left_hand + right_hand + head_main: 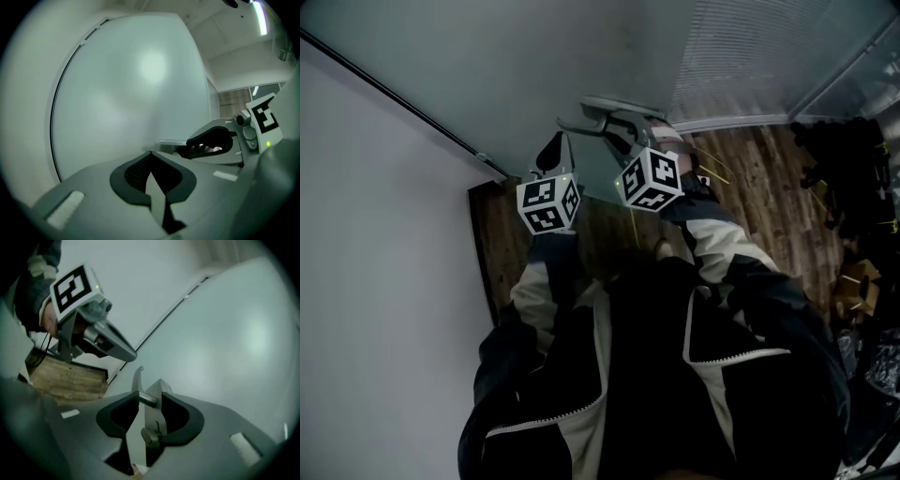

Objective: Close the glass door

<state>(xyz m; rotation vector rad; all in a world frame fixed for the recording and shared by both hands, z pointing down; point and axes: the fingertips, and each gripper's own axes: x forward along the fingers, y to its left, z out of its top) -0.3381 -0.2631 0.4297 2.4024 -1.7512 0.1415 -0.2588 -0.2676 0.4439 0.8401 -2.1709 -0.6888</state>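
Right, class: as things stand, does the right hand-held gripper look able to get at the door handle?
Probably yes. On the right hand-held gripper the jaws stand apart, with the metal door handle between them. Nothing else blocks it; the left hand-held gripper is off to one side.

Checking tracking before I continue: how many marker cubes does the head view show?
2. One black-and-white marker cube rides the left gripper, the other the right gripper; none seems hidden.

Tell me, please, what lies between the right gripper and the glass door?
The metal handle: the right gripper view shows it between the jaws of the open right gripper, in front of the glass door.
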